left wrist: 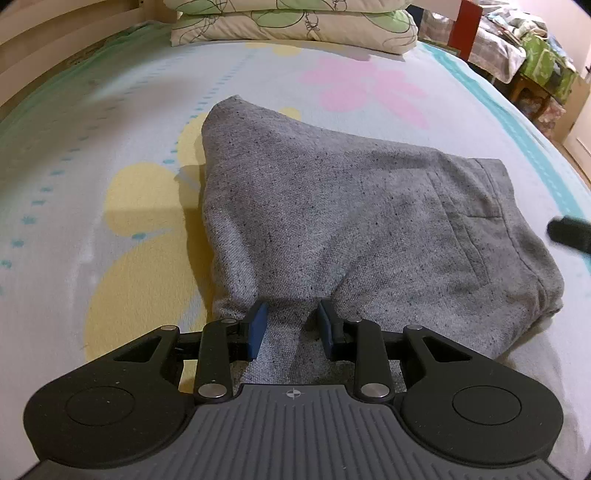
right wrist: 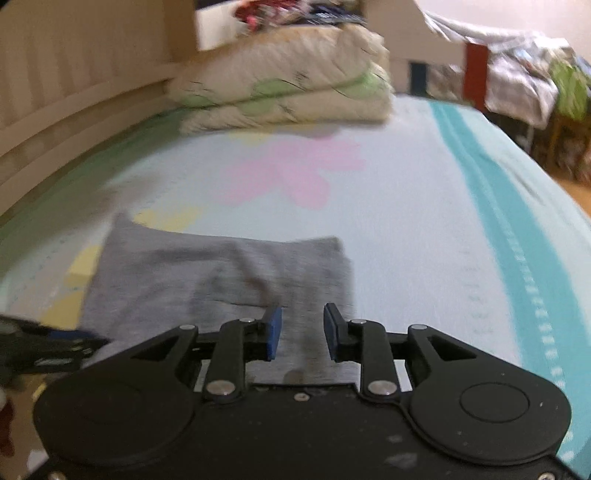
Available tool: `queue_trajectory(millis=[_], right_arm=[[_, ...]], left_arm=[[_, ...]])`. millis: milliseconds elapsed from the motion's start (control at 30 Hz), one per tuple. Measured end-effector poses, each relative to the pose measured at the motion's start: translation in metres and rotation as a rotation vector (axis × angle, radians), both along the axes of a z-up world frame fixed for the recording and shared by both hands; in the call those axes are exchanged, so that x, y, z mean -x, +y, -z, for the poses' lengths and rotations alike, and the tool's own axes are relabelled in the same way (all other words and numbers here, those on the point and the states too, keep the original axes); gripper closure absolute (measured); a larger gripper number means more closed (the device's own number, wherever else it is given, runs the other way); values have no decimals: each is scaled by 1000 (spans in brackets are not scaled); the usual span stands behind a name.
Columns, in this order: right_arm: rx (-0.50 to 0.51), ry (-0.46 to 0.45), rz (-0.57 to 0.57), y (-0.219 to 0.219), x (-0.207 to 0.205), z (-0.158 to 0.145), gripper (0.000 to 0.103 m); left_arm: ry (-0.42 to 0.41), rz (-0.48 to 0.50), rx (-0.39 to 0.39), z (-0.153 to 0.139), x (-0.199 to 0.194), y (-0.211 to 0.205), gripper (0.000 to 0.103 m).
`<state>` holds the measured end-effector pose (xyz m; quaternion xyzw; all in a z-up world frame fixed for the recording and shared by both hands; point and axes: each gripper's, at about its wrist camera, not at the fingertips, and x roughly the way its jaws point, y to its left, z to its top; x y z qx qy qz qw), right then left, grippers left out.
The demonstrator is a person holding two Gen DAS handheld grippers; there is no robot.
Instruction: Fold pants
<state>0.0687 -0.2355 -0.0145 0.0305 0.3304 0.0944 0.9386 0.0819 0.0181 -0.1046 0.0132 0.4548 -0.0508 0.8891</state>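
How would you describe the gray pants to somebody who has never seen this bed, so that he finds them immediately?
Start at the bed with the pale flowered sheet and the stacked quilts at its far end. On the near part of the sheet, over the yellow flower print, lies a folded bundle: the gray pants. They are the only plain speckled gray cloth there, with a pocket seam showing.

The left wrist view sits low and close behind the left gripper (left wrist: 290, 325), looking along the bed (left wrist: 110, 110) toward the folded quilt (left wrist: 295, 26) at its head, with the grey pants (left wrist: 332, 206) filling the near field. The right wrist view faces the same way from behind the right gripper (right wrist: 302, 332), higher and further back, and blurred. Both share the pants (right wrist: 221, 273), quilt (right wrist: 288, 96) and flowered sheet.
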Motion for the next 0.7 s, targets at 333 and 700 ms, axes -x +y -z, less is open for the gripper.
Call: queue_trajectory(millis=[333,700], right_arm=[[3,120,-125,41,14,56,74],[-35,130,-142,34,10,61,75]], left_arm=[[-37,-2,9,-4,9,4,74],[-110,-24,-6,-39,-44,12,74]])
